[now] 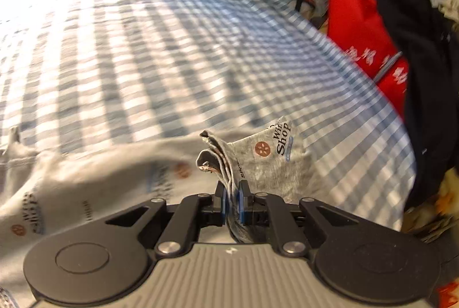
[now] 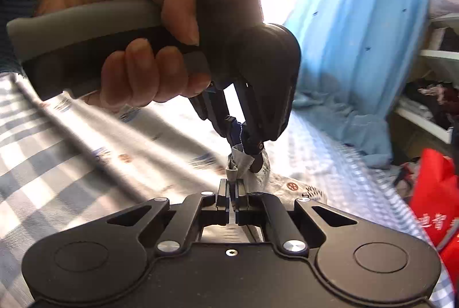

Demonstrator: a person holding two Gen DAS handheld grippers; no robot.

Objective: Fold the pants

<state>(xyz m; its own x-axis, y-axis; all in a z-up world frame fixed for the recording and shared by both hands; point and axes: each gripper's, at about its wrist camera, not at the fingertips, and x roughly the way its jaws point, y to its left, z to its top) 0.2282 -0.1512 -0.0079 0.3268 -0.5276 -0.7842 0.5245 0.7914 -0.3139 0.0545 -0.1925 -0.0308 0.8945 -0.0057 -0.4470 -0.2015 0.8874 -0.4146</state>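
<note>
Sunlit blue-and-white checked bed sheet (image 1: 137, 50) covers the bed, with a red bag (image 1: 361, 32) beside it and blue curtains (image 2: 352, 29) behind. Grey printed pants (image 1: 266, 159) lie spread across the sheet. Left gripper (image 1: 232, 199) is pinching a bunched fold of the pants. Right gripper (image 2: 232, 190) is pressed together on the same fabric bunch, just beside the left one.

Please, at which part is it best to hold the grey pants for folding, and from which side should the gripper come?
Grip the grey pants at the bunched layered edge, where the left gripper and right gripper are both shut. Come from the cloth's open edge, fingers across the stacked layers: the rest lies flat on the checked sheet.
</note>
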